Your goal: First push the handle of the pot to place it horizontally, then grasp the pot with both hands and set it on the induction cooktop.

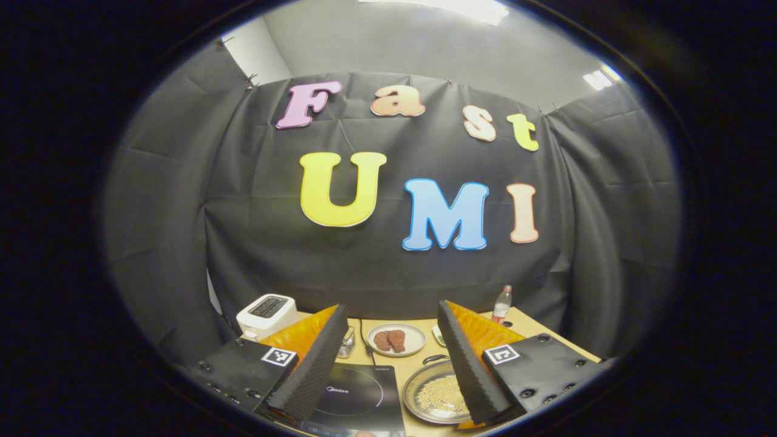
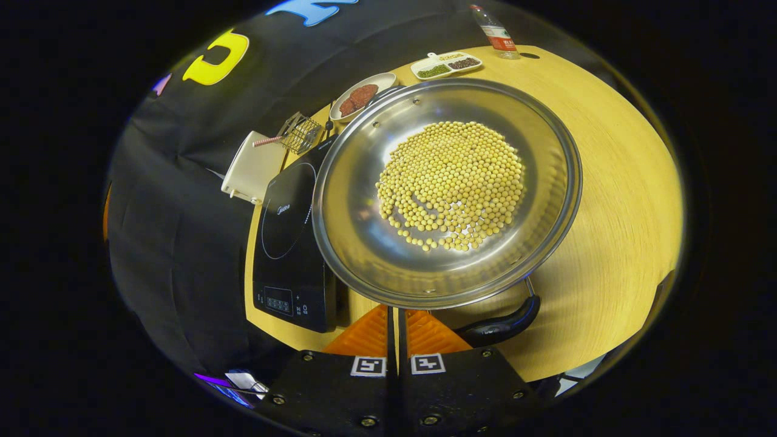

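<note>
On the desk (image 2: pixel 607 200), seen in the right gripper view, the pot (image 2: pixel 364 243) sits just right of the cooktop (image 2: pixel 291 243), its rim overlapping the cooktop's near edge from this angle; whether it rests on it or just beside it I cannot tell. Yellow beans (image 2: pixel 452 182) lie in a round heap in the pot. The black handle (image 2: pixel 501 328) curves out from the pot's near rim, low and to the right, lying close to the desk. The right gripper (image 2: pixel 397 321) has its jaws pressed together, with only a thin dark slit between them, just below the pot's near rim and left of the handle; they clamp nothing. Beyond the pot stand a plate (image 2: pixel 363 91) with brown pieces of food, a divided tray (image 2: pixel 446 64), a bottle (image 2: pixel 495 33), a small wire basket (image 2: pixel 297 133) and a white toaster (image 2: pixel 249 170).

The left gripper view looks level across the desk. The left gripper (image 1: pixel 391 364) holds its jaws wide apart, empty, raised above the near edge. Between them lies the cooktop (image 1: pixel 358 397), and the pot (image 1: pixel 434 394) shows partly behind the right jaw. Farther back are the plate (image 1: pixel 397 338), the toaster (image 1: pixel 267 312) and the bottle (image 1: pixel 502 303).
</note>
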A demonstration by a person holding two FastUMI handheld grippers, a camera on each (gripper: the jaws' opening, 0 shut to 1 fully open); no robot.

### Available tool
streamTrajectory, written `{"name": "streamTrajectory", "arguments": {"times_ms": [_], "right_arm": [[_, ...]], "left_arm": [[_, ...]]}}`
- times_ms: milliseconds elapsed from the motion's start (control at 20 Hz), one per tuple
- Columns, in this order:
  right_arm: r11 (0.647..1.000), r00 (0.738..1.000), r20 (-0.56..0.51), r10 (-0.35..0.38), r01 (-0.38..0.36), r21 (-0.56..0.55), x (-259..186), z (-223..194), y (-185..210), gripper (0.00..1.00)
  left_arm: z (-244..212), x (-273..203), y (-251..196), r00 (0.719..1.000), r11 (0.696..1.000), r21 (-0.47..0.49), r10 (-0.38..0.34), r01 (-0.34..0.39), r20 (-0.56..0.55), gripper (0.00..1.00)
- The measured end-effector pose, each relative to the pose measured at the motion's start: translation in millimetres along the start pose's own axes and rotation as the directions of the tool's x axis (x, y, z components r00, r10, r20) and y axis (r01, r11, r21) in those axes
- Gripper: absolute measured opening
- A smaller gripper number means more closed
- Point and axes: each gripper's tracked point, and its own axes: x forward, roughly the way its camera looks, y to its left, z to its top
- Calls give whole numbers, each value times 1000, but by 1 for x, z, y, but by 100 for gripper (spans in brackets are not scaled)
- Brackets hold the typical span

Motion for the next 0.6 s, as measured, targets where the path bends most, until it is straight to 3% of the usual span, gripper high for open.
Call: {"name": "streamTrajectory", "arguments": {"times_ms": [150,200,600], "right_arm": [[1000,1000,5,-23,23,6,-5,0,-10,1],[999,999,9,-34,34,6,-8,1,-15,1],[985,987,49,-151,154,-72,-22,6,-49,1]], "left_arm": [[3,3,-5,1000,1000,6,-13,13,4,99],[3,3,-6,1000,1000,11,-15,15,6,95],[-2,8,-18,1000,1000,-10,-28,28,-4,99]]}}
